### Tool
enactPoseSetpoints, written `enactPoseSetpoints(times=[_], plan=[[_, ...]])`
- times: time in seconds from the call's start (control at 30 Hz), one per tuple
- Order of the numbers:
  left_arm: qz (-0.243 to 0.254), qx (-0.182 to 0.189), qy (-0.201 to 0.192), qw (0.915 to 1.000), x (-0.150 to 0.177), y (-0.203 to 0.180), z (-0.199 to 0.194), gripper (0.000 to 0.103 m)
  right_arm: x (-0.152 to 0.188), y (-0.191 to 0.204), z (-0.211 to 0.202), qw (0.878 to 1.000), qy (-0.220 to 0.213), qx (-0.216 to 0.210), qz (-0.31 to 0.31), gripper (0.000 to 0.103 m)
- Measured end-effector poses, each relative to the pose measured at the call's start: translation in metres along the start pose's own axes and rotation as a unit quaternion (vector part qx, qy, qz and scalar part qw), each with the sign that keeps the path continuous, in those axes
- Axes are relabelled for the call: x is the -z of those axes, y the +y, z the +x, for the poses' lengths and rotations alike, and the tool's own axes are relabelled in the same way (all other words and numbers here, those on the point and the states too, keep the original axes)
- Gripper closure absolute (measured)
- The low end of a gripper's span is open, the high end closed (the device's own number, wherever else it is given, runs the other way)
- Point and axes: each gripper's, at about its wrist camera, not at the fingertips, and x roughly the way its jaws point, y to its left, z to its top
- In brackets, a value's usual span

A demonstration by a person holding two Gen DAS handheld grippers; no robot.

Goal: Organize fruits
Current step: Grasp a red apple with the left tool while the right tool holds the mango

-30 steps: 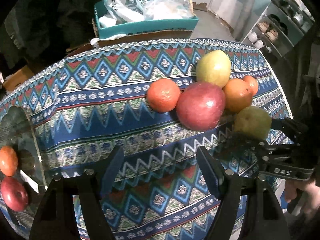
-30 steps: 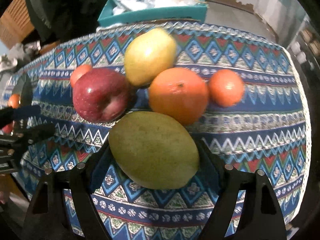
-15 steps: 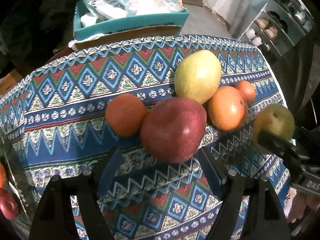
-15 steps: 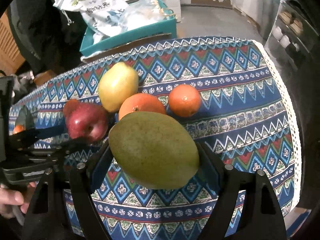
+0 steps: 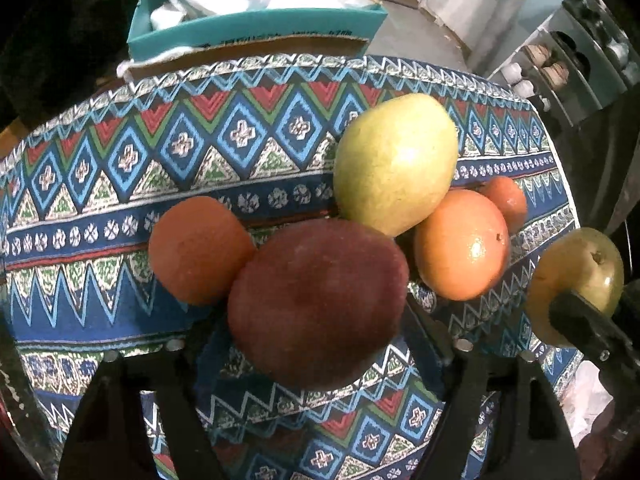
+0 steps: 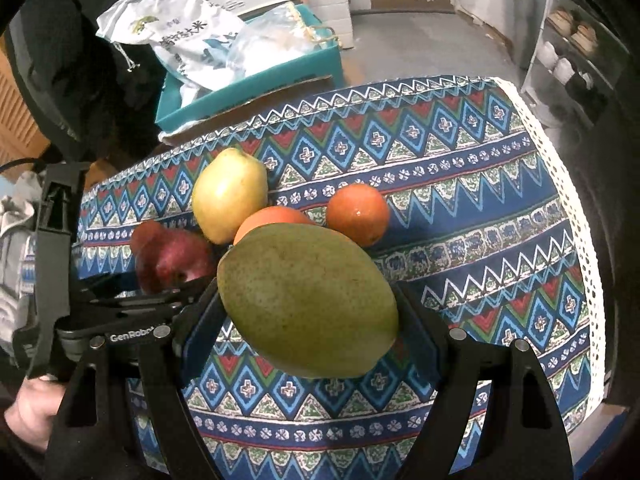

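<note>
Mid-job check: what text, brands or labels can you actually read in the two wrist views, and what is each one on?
"GenRobot", last letters partly hidden: on the black body of the left gripper, seen from the right wrist.
Dark blue Chinese characters on the white bag in the teal box: too blurred to read.
Small print along that box's front edge: unreadable.

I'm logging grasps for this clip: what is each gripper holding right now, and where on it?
Right gripper clamps the green mango across its sides. Left gripper straddles the red apple; a firm grip can't be told.

a lived-in home: patterned tablecloth, rice bag, shelved cups.
</note>
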Motion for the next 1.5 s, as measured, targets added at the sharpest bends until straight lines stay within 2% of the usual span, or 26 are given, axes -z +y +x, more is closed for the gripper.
enactPoseSetpoints(times=[0.33,0.47,0.87,1.13,1.5], plan=[[0.022,0.001,-0.015,0.9996,0.009,-0.001,-0.010,0.040,-0.001,0.005,0.002,1.000,0.000,0.006,-0.007,0.022],[0.040,-0.009,-0.021,0.9989,0.012,-0.001,-0.014,0.040,-0.001,0.009,-0.001,1.000,-0.004,0.008,-0.012,0.022],[0.048,-0.010,-0.032,0.9983,0.043,0.012,-0.028,0.040,0.003,0.020,-0.007,1.000,-0.007,0.006,-0.026,0.022],[0.048,-0.015,-0.059,0.9970,0.064,0.032,-0.055,0.040,0.006,0.038,-0.012,0.999,-0.013,-0.002,-0.047,0.022],[0.044,-0.025,-0.088,0.9948,0.074,0.054,-0.103,0.040,0.007,0.074,-0.023,0.996,-0.025,-0.022,-0.081,0.022]])
